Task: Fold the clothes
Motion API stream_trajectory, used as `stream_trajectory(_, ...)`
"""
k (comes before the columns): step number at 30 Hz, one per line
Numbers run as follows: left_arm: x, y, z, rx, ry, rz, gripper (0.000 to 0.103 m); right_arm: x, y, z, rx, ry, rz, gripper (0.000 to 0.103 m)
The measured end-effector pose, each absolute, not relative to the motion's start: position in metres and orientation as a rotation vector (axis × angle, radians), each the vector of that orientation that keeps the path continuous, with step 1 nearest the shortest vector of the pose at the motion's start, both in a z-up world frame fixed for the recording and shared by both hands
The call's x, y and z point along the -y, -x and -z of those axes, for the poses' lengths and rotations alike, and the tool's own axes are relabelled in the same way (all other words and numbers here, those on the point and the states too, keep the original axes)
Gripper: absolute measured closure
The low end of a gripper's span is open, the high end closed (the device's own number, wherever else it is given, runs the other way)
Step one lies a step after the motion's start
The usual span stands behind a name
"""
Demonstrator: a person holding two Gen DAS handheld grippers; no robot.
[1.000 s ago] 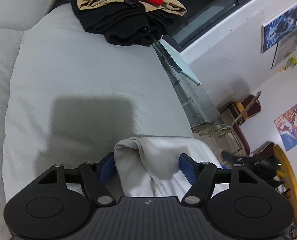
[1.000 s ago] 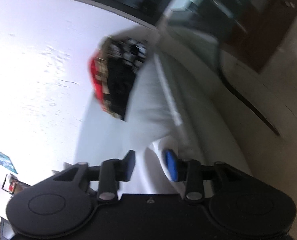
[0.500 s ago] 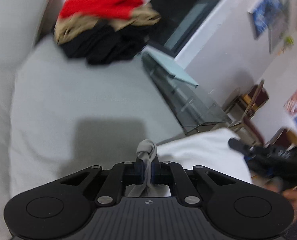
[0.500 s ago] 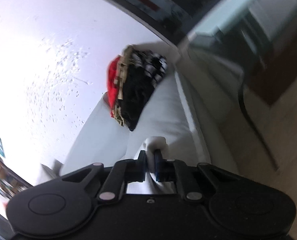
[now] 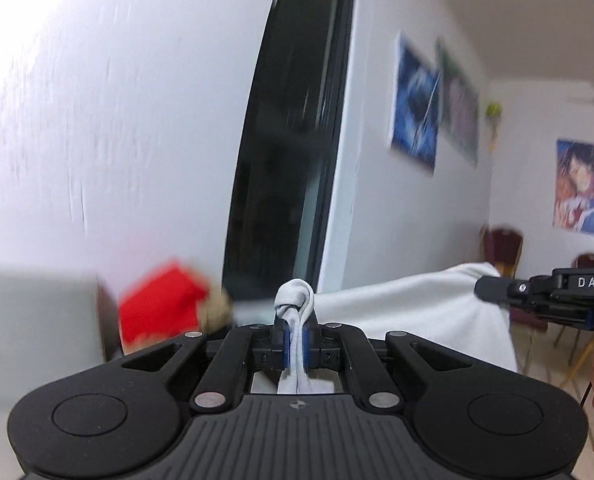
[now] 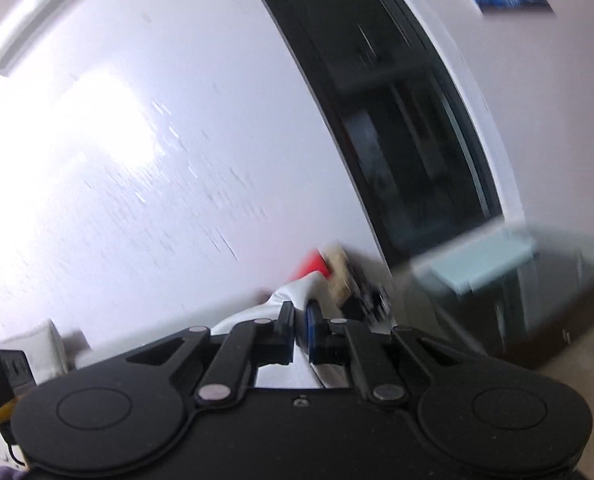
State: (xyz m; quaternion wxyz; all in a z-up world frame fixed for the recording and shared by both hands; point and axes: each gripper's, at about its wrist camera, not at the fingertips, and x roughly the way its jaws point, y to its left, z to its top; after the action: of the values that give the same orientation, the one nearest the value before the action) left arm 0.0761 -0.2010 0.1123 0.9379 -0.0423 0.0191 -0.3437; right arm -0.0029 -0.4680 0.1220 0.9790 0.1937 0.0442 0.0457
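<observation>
A white garment [image 5: 413, 316] hangs stretched between both grippers, lifted off the sofa. My left gripper [image 5: 296, 334] is shut on a bunched corner of it, which sticks up above the blue pads. The cloth runs right to my right gripper [image 5: 485, 290], held by a hand at the frame's right edge. In the right wrist view my right gripper [image 6: 301, 322] is shut on another edge of the white garment [image 6: 293, 292]. Both grippers point level toward the wall.
A blurred pile of red, tan and black clothes [image 5: 161, 312] lies on the grey sofa [image 5: 33, 320] below, also the pile [image 6: 337, 276] in the right view. A dark window [image 5: 289, 152], a glass table [image 6: 493, 256], posters and chairs [image 5: 505, 248] stand beyond.
Both grippers closed on the white garment on the sofa, then rose quickly with it and levelled out. The view swung from the sofa cushion up to the wall and window.
</observation>
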Motion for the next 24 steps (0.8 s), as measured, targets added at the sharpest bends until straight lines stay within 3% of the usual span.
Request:
stream_trajectory(6,0.159,-0.059,-0.139,-0.01,0.115,0.617,0.099,0.443,0.006,-0.169,-0.087,-0.436,-0.182,0.097)
stream_trajectory(14,0.078,-0.044,-0.158,-0.04,0.171,0.484,0.099,0.401,-0.052,-0.178,-0.199,-0.578,-0.398,0.097)
stream_trajectory(19,0.048,-0.05,-0.169,-0.096,0.212,0.497,0.099,0.394,-0.085,-0.146,-0.289,-0.806,-0.539,0.097)
stream_trajectory(24,0.097,-0.101,-0.143,-0.252,0.196,0.583,0.099,0.425,-0.113,-0.084,-0.394,-0.966,-0.452,0.098)
